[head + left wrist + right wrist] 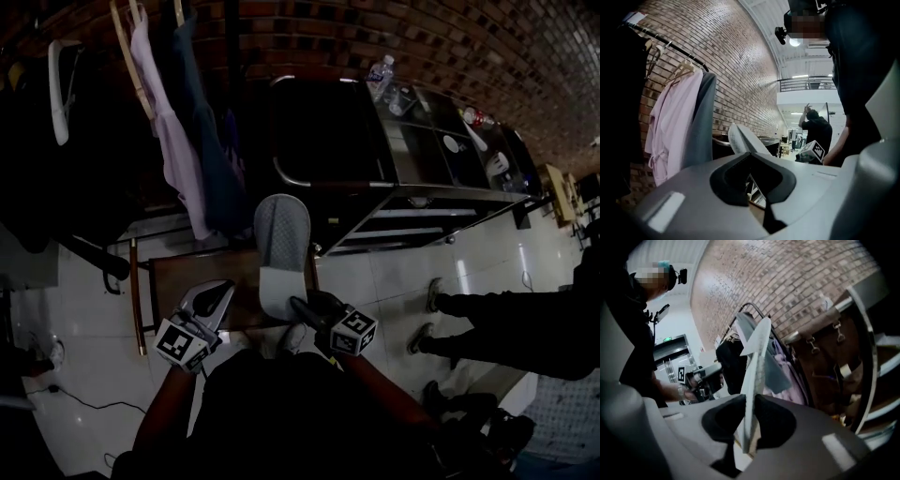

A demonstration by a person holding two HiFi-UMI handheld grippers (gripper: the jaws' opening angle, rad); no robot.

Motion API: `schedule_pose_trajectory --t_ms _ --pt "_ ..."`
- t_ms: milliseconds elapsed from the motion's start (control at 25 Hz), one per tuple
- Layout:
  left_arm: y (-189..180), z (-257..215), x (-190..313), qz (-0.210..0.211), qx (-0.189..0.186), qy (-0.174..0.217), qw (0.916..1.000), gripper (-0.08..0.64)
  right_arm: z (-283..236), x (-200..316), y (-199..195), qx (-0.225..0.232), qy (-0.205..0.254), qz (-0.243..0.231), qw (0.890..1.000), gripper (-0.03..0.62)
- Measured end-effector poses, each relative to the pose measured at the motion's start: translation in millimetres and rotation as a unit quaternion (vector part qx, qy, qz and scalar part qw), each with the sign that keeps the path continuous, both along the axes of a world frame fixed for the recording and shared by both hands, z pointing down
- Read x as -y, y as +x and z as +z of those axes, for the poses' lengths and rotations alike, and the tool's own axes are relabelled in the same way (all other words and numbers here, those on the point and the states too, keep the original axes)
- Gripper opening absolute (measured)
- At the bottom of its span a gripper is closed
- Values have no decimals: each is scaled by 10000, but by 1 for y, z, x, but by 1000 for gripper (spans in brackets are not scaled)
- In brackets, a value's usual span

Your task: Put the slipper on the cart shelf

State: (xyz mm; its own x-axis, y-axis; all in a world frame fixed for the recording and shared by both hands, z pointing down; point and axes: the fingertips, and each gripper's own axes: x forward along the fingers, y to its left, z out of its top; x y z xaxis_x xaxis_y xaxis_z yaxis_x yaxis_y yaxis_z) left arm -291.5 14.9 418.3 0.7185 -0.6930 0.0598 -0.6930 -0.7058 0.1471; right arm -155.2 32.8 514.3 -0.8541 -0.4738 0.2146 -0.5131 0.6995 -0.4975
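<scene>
1. Slipper (281,246): pale, with a dotted sole. It is held in the air by its near end, the far end pointing toward the cart. It is above a brown stool (183,277) and rests on no shelf.
2. Right gripper (751,420): jaws clamped on the slipper, pads pressing both faces. The slipper stands on edge between them.
3. Left gripper (751,154): jaw tips together, nothing between them. It is just left of the right gripper and apart from the slipper.
4. Cart (422,159): dark, metal-framed, several shelves. It stands beyond the slipper and to the right, with a bottle (380,75) on top.
5. Robe (173,155): pink, hanging left of the cart, a grey garment (220,164) beside it.
6. Bystander (497,323): legs on the tiled floor at the right.
</scene>
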Motion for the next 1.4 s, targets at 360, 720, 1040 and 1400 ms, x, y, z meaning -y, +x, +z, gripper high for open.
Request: schedule_pose_trajectory --t_ms 360,720,1040,1400 --pt "11 -31 4 98 107 231 9996 0 -115 33 -10 -68 1649 0 9863 66" --pt "13 -53 8 139 41 413 9990 0 -173 51 -18 37 2506 79 9681 66" --pt "17 -47 2 259 35 343 9991 0 -171 48 -15 -17 2558 71 9667 66" --pt "19 -49 -2 391 47 392 9985 0 -166 38 -9 -152 2482 238 9683 66"
